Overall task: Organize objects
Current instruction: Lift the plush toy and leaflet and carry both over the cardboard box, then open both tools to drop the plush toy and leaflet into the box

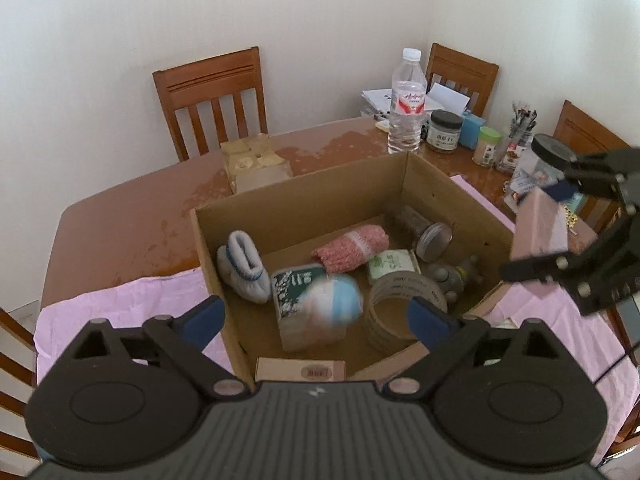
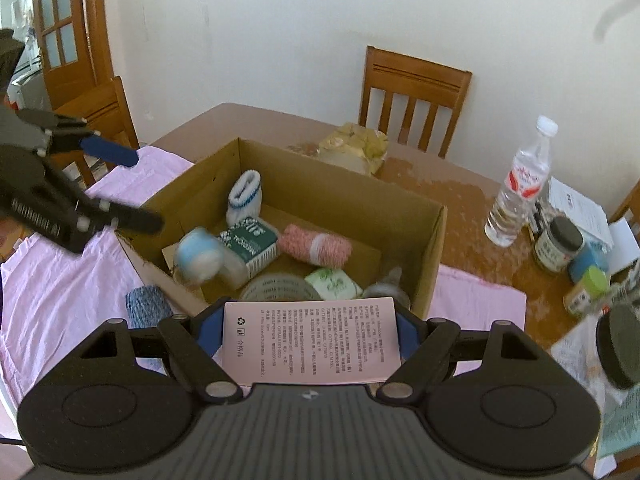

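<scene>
Cardboard box (image 1: 404, 184) holds a bootie (image 1: 244, 268), pink yarn (image 1: 352, 248), tape roll (image 1: 400, 300). Left tongs (image 1: 316, 316) gape empty above; right tongs (image 2: 310, 332) clamp a pink carton (image 2: 310, 344).

Cardboard box (image 1: 424, 184) sat on cloth (image 1: 120, 304) on table (image 1: 132, 200). Bootie (image 1: 244, 268), sock roll (image 1: 352, 248), tape ring (image 1: 400, 300) lay inside. Water bottle (image 1: 406, 104) stood behind box; chair (image 1: 212, 100) behind table.
</scene>
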Available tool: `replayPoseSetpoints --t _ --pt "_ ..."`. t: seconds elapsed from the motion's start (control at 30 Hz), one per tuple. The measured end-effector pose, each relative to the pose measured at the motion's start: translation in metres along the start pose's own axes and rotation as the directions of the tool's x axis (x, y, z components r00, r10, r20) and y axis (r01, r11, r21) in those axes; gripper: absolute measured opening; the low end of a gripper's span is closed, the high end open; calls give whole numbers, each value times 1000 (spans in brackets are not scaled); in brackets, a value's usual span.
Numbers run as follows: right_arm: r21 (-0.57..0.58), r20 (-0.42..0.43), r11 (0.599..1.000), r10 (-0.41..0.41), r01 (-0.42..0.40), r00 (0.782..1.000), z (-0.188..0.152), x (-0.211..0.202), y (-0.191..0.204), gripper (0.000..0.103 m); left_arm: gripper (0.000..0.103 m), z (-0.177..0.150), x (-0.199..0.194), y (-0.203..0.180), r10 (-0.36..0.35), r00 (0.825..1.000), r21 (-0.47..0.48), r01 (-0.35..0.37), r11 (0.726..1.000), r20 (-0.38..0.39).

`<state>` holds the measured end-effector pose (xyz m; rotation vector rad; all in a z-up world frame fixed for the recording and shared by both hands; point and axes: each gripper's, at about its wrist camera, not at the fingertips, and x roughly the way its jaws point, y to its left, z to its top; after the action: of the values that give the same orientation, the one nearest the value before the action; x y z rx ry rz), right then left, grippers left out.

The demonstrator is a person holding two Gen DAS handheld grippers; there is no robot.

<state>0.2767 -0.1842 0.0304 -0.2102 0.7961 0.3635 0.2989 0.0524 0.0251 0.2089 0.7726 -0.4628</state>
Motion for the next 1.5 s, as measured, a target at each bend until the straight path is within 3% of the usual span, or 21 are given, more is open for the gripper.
replayPoseSetpoints --t 0.53,0.8,0.9,0.93,0.97,1.3,1.5 --pt "-74 -28 997 -15 13 999 48 50 -15 84 102 -24 -6 20 126 992 -46 -125 991 7" --pt "-82 -52 996 -30 26 998 66 87 -22 84 102 -30 -6 26 145 989 -83 -144 986 5" --pt "-78 -66 996 -50 45 997 70 99 -24 92 102 -31 -5 27 158 987 -93 -157 983 3" --pt "-77 -64 996 -54 49 996 70 101 -24 98 102 -31 -4 27 162 987 -93 -161 983 1" --pt "-76 -57 996 -56 51 997 70 101 -25 103 102 -31 -4 27 164 986 -93 -164 982 -1" --pt "-62 -57 996 -73 69 996 66 86 -25 103 102 -33 -7 19 168 986 -120 -169 978 -14" --pt "-38 -25 996 -81 80 996 54 60 -21 103 102 -52 -12 8 185 983 -146 -185 972 -15"
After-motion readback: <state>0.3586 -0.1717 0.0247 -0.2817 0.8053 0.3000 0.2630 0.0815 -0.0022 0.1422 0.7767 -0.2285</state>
